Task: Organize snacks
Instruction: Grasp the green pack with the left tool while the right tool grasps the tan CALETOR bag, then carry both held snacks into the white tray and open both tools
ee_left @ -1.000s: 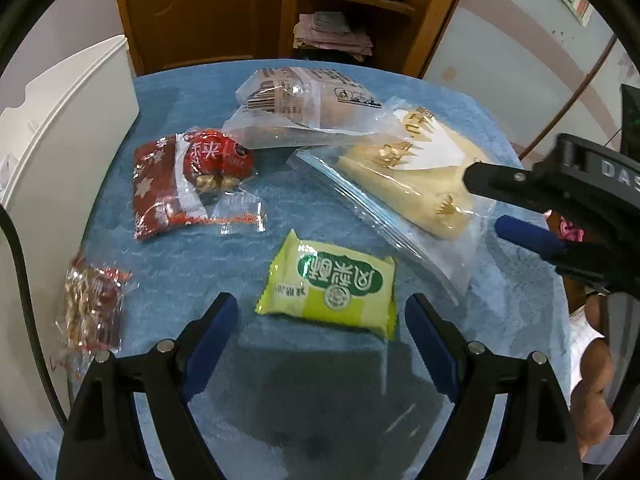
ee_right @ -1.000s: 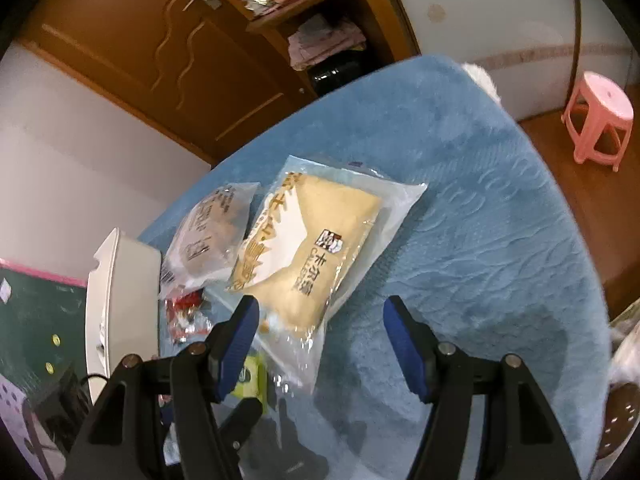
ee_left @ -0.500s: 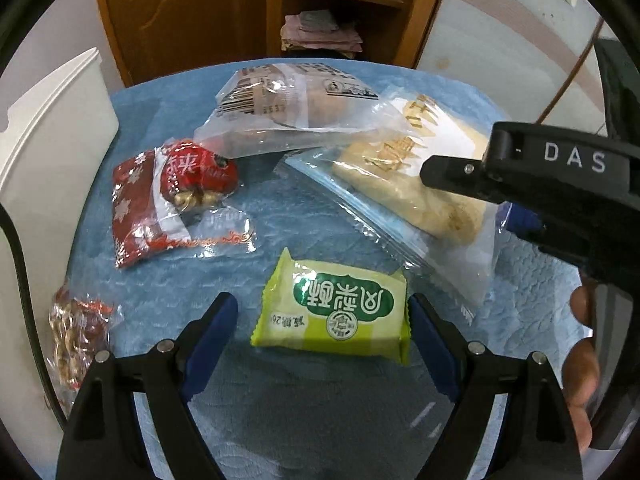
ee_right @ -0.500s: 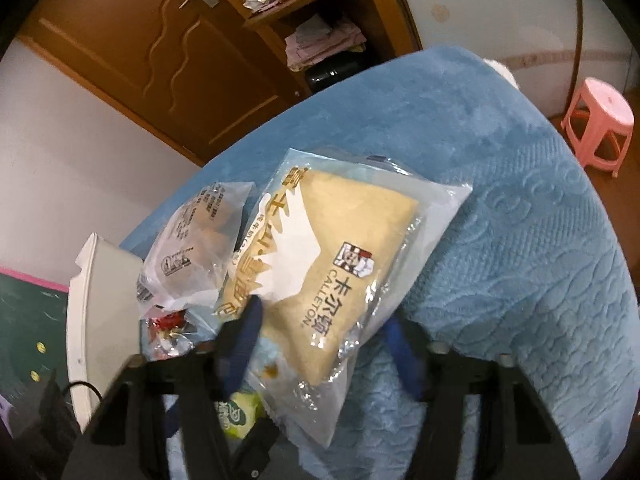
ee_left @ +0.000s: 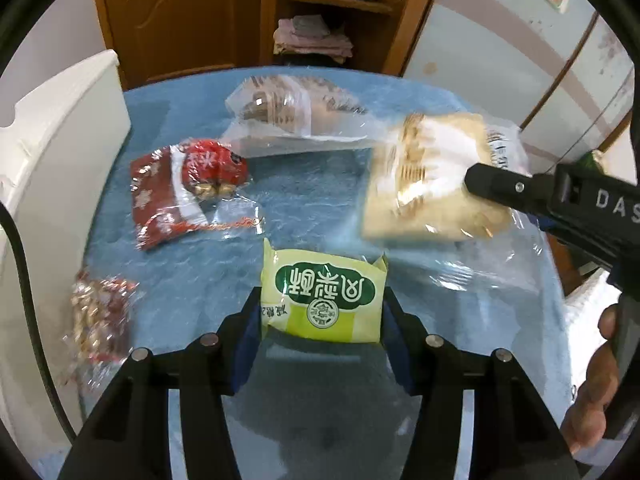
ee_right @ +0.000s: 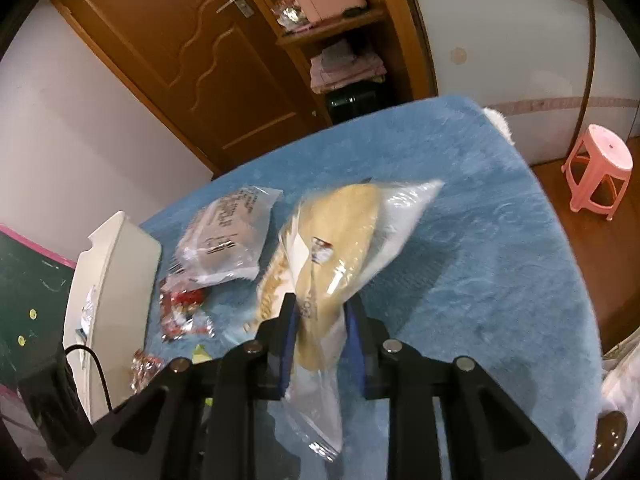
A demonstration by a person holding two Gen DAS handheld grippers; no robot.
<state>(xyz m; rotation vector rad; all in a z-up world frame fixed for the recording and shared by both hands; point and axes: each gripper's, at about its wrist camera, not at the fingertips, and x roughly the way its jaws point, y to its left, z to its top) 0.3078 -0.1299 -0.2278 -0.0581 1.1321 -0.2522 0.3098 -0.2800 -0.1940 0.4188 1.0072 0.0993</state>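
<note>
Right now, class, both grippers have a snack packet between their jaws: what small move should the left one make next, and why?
Probably finish closing, then lift straight up. The left gripper has the green pastry packet between its closing jaws, and the packet seems to lie on the blue tablecloth. The right gripper already grips the clear bag of beige cake, raised off the cloth.

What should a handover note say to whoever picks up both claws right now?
Left claw: closing on the green-yellow snack pack, pads at its sides, pack on the blue tablecloth.
Right claw: shut on the big clear bag of beige pastry, raised off the cloth.
On the cloth: red candy pack, clear bread bag, small nut packet.
White bin at the table's left edge; contents unseen.
Done: two grasps. Left: place both, then sort the other three.
</note>
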